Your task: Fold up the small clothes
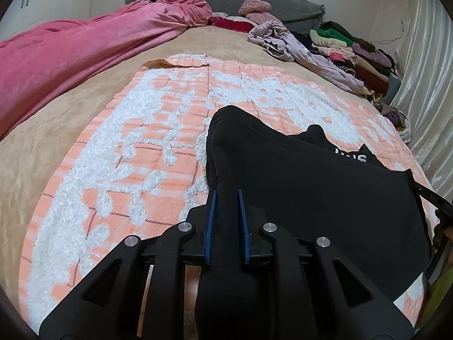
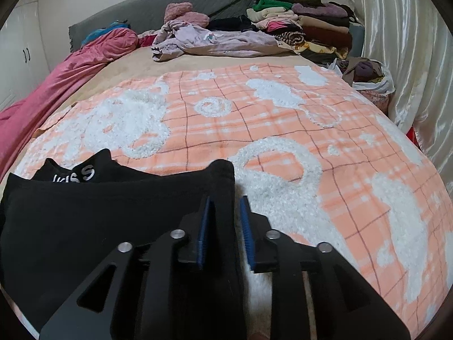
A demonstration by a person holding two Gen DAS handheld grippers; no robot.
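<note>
Both hand-held grippers, left pinching, right slightly parted, flank black garment on orange blanket.

Garment: black, white lettering.
Blanket under it: peach/orange plaid w/ thin dark-red grid lines, fluffy white swirls & blobs.
Bed sheet: tan.
Quilt: pink.
Headboard cover: grey.
Clothes pile: green, cream, purple, maroon, black, pink; one striped pc.
Loose top: pale lilac.
Curtain: shiny cream.
Gripper pads: blue; body black.
</note>
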